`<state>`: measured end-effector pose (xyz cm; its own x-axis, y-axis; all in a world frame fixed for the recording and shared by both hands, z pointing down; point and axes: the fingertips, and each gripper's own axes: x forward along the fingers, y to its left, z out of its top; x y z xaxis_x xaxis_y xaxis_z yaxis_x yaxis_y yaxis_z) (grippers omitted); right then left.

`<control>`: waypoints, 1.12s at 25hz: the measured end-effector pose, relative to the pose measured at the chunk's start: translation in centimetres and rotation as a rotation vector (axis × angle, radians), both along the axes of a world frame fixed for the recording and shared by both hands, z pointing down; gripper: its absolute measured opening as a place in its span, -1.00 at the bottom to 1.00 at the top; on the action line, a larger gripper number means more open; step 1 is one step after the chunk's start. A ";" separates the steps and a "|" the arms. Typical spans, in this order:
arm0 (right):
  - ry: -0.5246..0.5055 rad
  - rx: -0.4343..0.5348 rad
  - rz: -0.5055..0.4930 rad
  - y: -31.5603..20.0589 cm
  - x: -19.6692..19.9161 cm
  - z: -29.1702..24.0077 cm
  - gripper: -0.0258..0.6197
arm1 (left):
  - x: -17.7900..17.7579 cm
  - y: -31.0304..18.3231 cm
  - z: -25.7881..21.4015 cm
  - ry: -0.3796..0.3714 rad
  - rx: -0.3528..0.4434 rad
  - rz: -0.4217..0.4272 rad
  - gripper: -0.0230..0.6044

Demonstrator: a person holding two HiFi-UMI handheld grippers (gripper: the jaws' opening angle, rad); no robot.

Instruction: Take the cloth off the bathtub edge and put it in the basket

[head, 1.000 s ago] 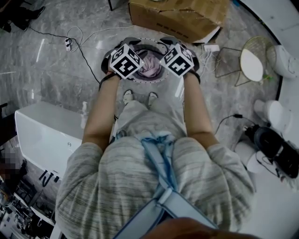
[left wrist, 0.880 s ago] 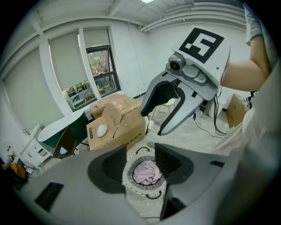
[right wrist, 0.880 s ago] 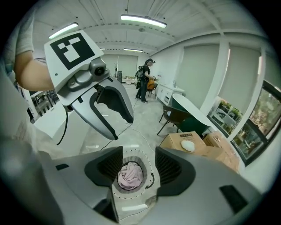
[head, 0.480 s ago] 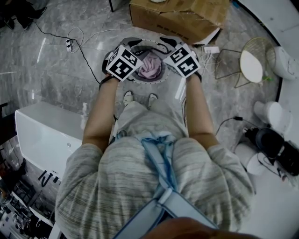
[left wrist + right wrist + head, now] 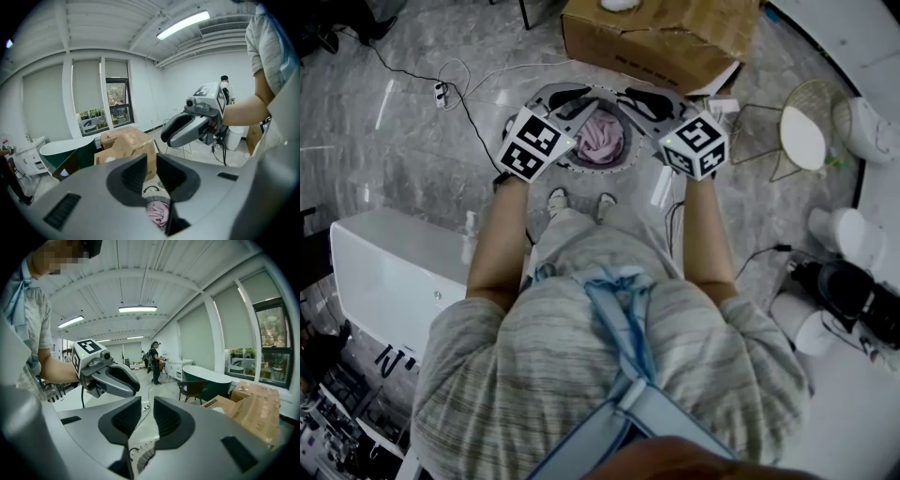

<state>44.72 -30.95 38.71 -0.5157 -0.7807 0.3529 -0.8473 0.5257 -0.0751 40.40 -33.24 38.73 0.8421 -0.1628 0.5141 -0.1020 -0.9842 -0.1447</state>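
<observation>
Four things could go wrong from here, as I judge it:

- Snagging the cloth back out. The pink cloth (image 5: 602, 139) lies bunched in the middle of the basket (image 5: 598, 168), inside its rim, so the task looks as good as done. The left gripper (image 5: 151, 171) has just been closing its jaws. They stand nearly together with a thin gap and nothing between them, and the cloth shows below the gap. A fold hooked on a jaw tip would lift out again, though no view shows any fold touching a jaw.
- Knocking the basket. The right gripper (image 5: 143, 420) has also just been closing. Its jaws are a narrow slit apart and empty, with the basket's rim in sight beneath them. Both grippers hang close above the rim, one at each side. A careless sweep inward or downward could tip the basket or push it across the floor.
- Cloth creeping over the rim. It sits heaped rather than flat, and I cannot tell how deep the basket is. If a bump shifts the pile, an edge may spill over the side nearest the shoes (image 5: 579, 198).
- Tripping or bumping nearby things. A black cable (image 5: 473, 117) runs over the floor just left of the basket, and the cardboard box (image 5: 661, 37) stands just beyond its far rim. A step to the left could catch the cable, and a forward reach could strike the box.
</observation>
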 end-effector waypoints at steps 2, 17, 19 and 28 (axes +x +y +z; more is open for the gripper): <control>-0.025 0.039 0.017 0.4 0.1 -0.8 -0.90 | 0.0 0.2 -0.8 0.033 0.001 -0.004 -0.85; -0.064 0.129 -0.010 4.7 -2.5 -4.2 -0.91 | 0.4 4.0 -2.8 0.152 -0.015 0.055 -0.91; -0.064 0.145 -0.009 4.8 -2.3 -4.5 -0.91 | 0.5 4.2 -3.1 0.166 -0.021 0.054 -0.91; -0.072 0.199 -0.010 5.6 -1.6 -5.1 -0.91 | 0.8 4.9 -3.9 0.209 -0.037 0.030 -0.91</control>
<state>43.07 -25.35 33.59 -0.5420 -0.8261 0.1542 -0.8382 0.5446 -0.0288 41.16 -28.38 34.84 0.9353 -0.1205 0.3326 -0.0966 -0.9915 -0.0874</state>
